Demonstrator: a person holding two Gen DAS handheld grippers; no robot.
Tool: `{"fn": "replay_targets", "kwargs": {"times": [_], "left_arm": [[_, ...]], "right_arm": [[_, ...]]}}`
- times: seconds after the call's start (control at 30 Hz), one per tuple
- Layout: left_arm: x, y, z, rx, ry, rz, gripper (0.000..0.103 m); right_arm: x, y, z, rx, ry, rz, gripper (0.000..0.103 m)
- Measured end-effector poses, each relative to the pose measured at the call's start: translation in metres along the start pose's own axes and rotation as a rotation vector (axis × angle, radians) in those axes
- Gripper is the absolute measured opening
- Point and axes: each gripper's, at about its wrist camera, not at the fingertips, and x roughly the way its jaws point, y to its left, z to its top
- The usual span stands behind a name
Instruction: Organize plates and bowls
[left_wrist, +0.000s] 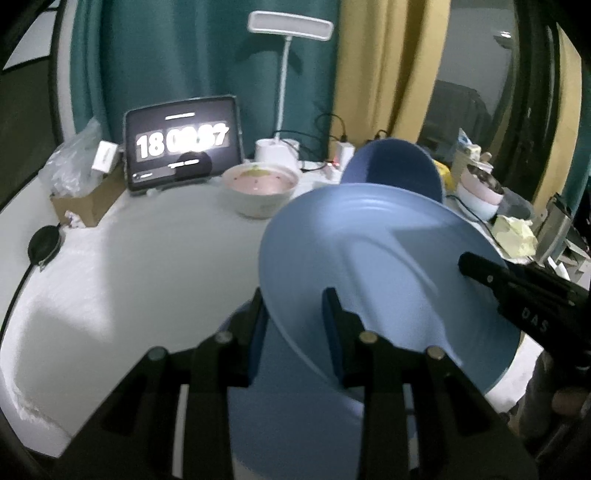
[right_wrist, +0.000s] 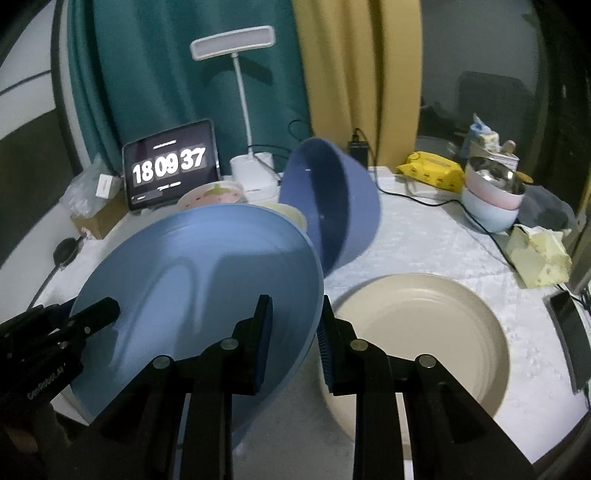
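Both grippers, left gripper (left_wrist: 295, 310), right gripper (right_wrist: 295, 314), clamp blue plate (left_wrist: 369, 258) (tilted).

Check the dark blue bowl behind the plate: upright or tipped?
Tipped. The dark blue bowl leans on its side, its opening facing left, behind the light blue plate.

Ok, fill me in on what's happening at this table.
A person is sorting dishes with two handheld grippers. Both the left gripper and the right gripper are clamped on opposite rim edges of a light blue plate, held tilted above the white table. A beige plate lies flat on the table beside it, a dark blue bowl sits tipped just behind, and a pink bowl stands by the clock tablet.
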Motion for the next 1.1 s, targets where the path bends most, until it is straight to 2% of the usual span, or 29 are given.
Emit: {"fn": "replay_targets", "kwargs": {"times": [0.5, 1.1], "left_arm": [[0.010, -0.072, -0.002, 0.109, 0.025, -0.009, 0.031], [0.045, -0.164, -0.011, 0.211, 0.102, -0.019, 0.032]], "right_arm": [[-0.013, -0.074, -0.022, 0.108, -0.009, -0.018, 0.026], [-0.011, -0.162, -0.045, 0.217, 0.012, -0.045, 0.026]]}}
